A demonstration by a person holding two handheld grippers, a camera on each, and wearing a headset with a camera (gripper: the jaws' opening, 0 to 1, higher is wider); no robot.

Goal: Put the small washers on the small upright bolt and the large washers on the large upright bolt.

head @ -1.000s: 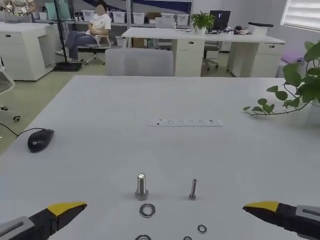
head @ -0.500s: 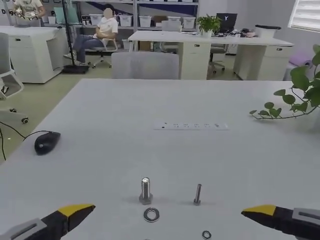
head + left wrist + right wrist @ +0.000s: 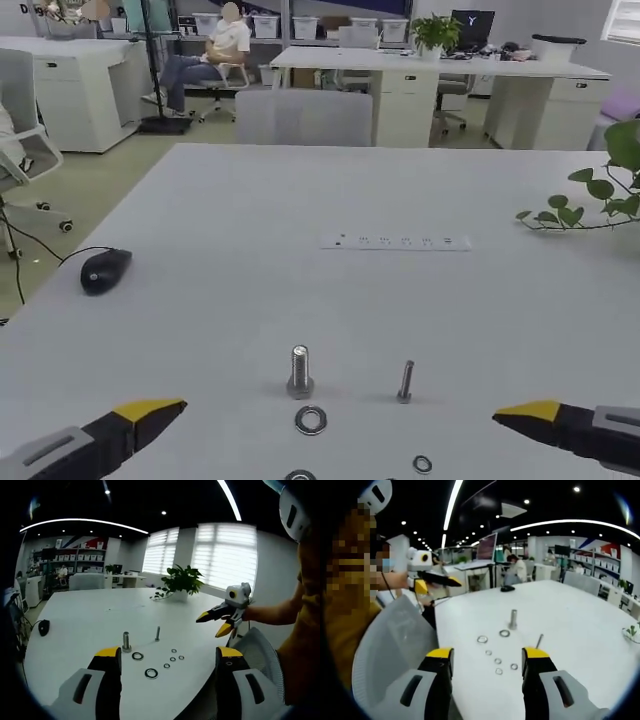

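Observation:
Two bolts stand upright on the white table: the large bolt (image 3: 300, 372) (image 3: 126, 641) (image 3: 513, 618) and, to its right, the small bolt (image 3: 405, 382) (image 3: 157, 633) (image 3: 538, 641). Two large washers (image 3: 311, 419) (image 3: 137, 656) (image 3: 504, 633) and several small washers (image 3: 422, 464) (image 3: 173, 658) (image 3: 498, 661) lie flat in front of them. My left gripper (image 3: 150, 412) (image 3: 168, 654) hovers open at the near left. On the near right, my right gripper (image 3: 525, 413) (image 3: 487, 654) is open too. Both are apart from the parts and hold nothing.
A black mouse (image 3: 105, 269) with its cable lies at the far left of the table (image 3: 250, 220). A white power strip (image 3: 396, 242) is set in the middle, and a plant (image 3: 590, 200) leans in at the right. A grey chair (image 3: 303, 117) stands behind the far edge.
The head camera has shifted a little, so the picture slides. Bolts, washers and both open grippers keep their places.

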